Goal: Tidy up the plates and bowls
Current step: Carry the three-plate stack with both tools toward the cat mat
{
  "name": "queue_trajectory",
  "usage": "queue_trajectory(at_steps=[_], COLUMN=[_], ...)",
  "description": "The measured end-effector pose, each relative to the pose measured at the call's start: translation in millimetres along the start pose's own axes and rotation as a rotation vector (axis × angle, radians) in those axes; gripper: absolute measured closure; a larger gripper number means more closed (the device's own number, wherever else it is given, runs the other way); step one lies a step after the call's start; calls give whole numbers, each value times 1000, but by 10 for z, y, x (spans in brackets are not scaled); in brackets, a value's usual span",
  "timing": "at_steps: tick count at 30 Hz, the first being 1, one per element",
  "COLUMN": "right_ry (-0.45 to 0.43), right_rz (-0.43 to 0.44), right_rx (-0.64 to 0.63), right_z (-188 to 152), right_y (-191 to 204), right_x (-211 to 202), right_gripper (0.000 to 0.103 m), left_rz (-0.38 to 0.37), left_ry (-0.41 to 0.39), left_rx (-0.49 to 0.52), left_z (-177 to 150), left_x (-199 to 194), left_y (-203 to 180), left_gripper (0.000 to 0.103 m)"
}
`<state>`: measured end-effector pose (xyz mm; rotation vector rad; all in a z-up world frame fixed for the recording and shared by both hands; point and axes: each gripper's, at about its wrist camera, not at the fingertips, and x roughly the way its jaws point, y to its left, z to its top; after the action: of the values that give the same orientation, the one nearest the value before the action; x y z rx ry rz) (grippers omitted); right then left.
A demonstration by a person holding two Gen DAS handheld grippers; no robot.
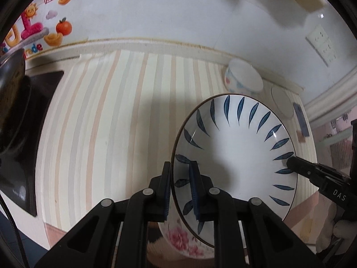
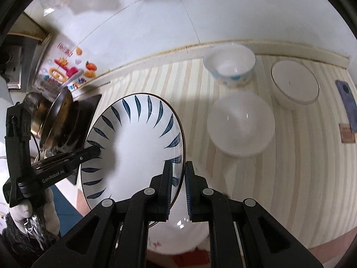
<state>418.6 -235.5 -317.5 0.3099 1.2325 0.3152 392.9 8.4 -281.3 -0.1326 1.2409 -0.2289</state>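
Both tools grip the same plate [image 1: 236,156], a white one ringed with blue leaf strokes and a thin dark rim, held tilted above the striped bench [image 1: 107,122]. In the left wrist view the left tool [image 1: 180,187] is closed narrow on the plate's rim at about 8 o'clock of the plate, one pad outside the edge and one on the inner face, while the right tool [image 1: 290,162] comes in from 3 o'clock and pinches the opposite rim. In the right wrist view the right tool [image 2: 178,187] clamps the rim at about 5 o'clock of the plate, and the left tool [image 2: 97,150], held in a gloved hand [image 2: 33,214], bites the edge at 9 o'clock. Under the lifted plate lies a second plate [image 1: 185,243] with pink flowers, showing at 6 o'clock. Toward 1 o'clock in the right wrist view stand three bowls: a bowl with blue marks [image 2: 229,63] near the wall, a plain white bowl [image 2: 241,125] just in front of it, and a rimmed white bowl [image 2: 294,82] to its right. A dark phone [image 2: 348,102] lies at 3 o'clock, and a pan [image 2: 55,116] sits on a black cooktop [image 1: 29,134] at 9 o'clock.
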Motion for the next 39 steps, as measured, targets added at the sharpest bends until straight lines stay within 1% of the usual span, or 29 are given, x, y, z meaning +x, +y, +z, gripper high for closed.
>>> queue_trajectory(at_steps=[3,6,9,11,19,23,25,30,34,39], right_ry=[33,71,104,127,163,180,181,194,212,229], right_rz=[2,0,-3,-7,-25,-28,-18,-16,-3,-1], right_rx=[1,3,-2,-4,-28,-34,-34,-51,-27,-22], right_z=[-204,-350,-498,-573,-746,-744,-726,-677,-642,-619], right_y=[-65,-123,-178,-216,-311,-357,-382,-400,-407,-415], right_x=[67,220,399,500,721,781,788,787,802,809], right_gripper=[91,91,91,91,91,91,91,91,88,88], left_rz=[5,16,29,39,69,81,88,95,112,117], left_ry=[28,71,95,98,102,112,105,99,97,94], left_rx=[7,-3,-13,-13,-26,-27,-30,-62,-87,-114], left_z=[-190,-357,-452,-498,-595,-631,-637,-637,-661,-675], left_x=[95,247,373,445,606,674,678,682,683,662], left_y=[2,33,56,58,8,-35,-46,-32,-38,-14], left_gripper=[89,89,89,89,89,89,89,89,88,88])
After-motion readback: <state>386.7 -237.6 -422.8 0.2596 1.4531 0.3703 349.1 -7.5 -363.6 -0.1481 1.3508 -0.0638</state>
